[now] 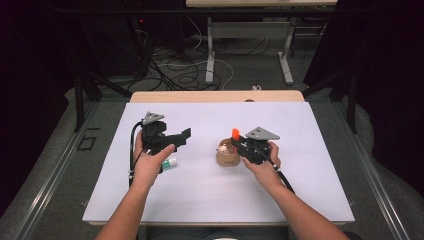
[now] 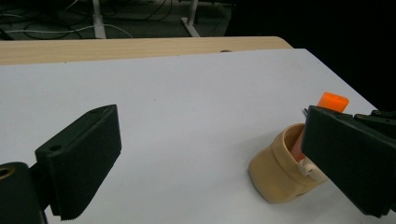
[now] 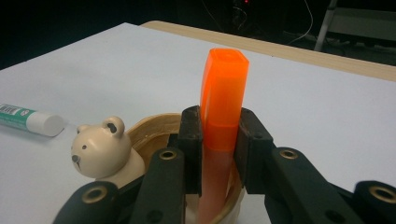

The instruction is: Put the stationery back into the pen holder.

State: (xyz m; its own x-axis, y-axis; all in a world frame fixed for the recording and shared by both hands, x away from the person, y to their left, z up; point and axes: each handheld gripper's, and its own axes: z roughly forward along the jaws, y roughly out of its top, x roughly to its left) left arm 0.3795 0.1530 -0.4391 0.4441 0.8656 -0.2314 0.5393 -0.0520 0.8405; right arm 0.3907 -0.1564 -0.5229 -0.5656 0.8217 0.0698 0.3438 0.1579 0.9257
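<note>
An orange highlighter [image 3: 224, 93] stands upright between the jaws of my right gripper [image 3: 222, 149], which is shut on it; its lower end reaches down into a tan cup [image 3: 154, 125]. A cream bear figure [image 3: 100, 151] sits on the cup's rim. From above, the right gripper [image 1: 237, 143] holds the highlighter [image 1: 235, 133] over the cup [image 1: 227, 157] at mid-table. My left gripper [image 1: 181, 137] hovers to the left, jaws wide apart and empty. In its own view, the left gripper [image 2: 219, 163] looks across the table at the cup [image 2: 278, 175] and highlighter [image 2: 333, 101].
A white and green glue stick [image 1: 171, 162] lies by the left hand, also seen as the glue stick [image 3: 29, 119] left of the cup. A white sheet [image 1: 210, 197] covers the wooden table [image 1: 215, 96]. Desk legs and cables lie on the floor beyond.
</note>
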